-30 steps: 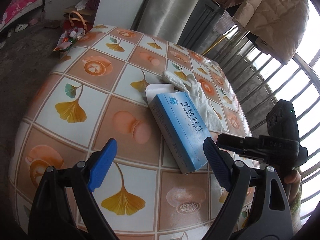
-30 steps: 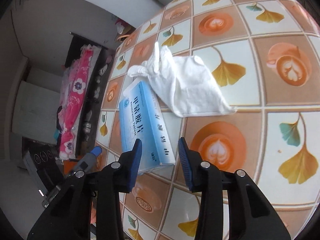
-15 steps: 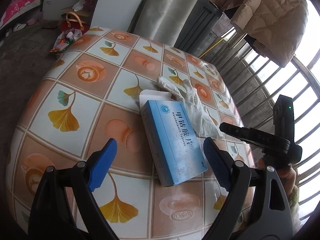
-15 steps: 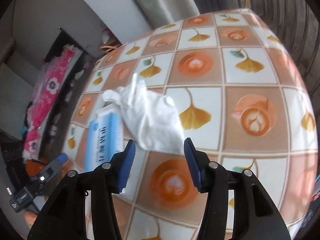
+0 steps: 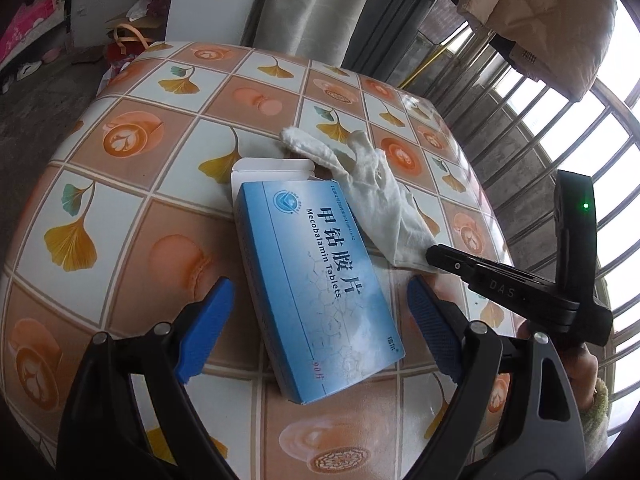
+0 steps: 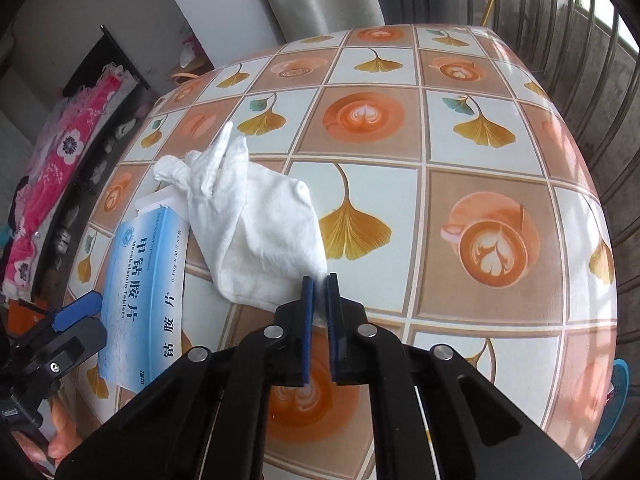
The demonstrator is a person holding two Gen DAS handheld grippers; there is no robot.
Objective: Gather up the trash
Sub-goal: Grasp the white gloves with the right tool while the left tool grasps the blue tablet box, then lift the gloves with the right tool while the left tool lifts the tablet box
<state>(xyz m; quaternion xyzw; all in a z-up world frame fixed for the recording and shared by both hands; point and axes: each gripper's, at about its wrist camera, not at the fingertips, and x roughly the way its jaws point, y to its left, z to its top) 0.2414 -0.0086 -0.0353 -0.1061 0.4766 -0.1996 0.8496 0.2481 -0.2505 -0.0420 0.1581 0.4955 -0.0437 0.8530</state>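
Right wrist, right tongs (image 6: 319, 286) angled down, pinching white glove (image 6: 256, 224) cuff

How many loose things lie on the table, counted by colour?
Blue: 1, the box
White: 1, the glove
Total: 2
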